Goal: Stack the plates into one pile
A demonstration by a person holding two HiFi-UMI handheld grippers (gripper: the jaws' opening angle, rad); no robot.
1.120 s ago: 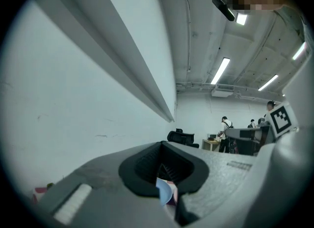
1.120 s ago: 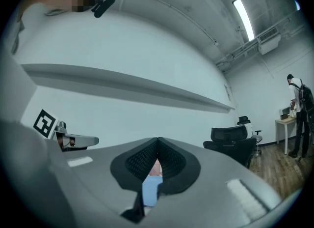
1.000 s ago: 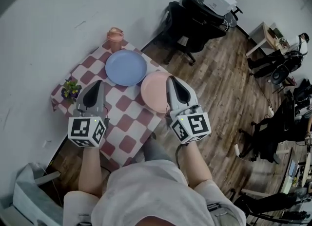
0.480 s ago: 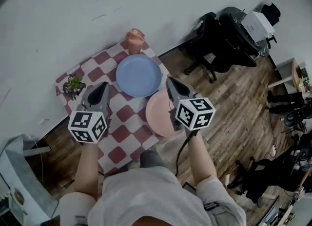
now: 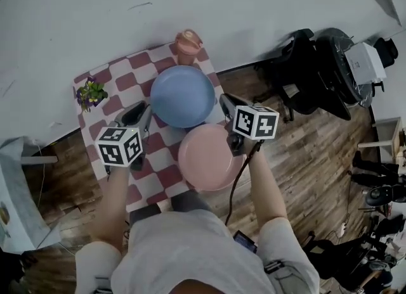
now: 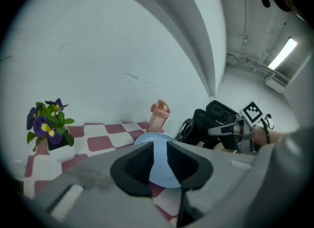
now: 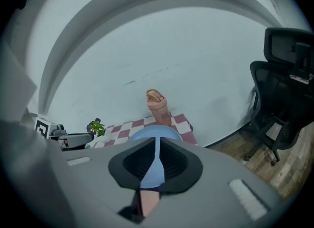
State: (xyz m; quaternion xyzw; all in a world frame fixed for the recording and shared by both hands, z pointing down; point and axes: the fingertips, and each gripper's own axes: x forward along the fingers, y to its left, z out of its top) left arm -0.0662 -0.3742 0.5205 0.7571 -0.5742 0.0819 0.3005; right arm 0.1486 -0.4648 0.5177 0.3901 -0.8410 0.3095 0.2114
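— What did we see around us?
— A plain white wall point(image 5: 190, 1) ran behind a small table point(image 5: 117, 83) covered in red-and-white checks, and we stood on a wood-plank floor point(image 5: 304, 159).
— Any other furniture?
— Black office chairs point(image 5: 304, 64) crowded our right, with a white box point(image 5: 363, 61) among them. Overhead we noticed a strip light point(image 6: 283, 53) glowing.
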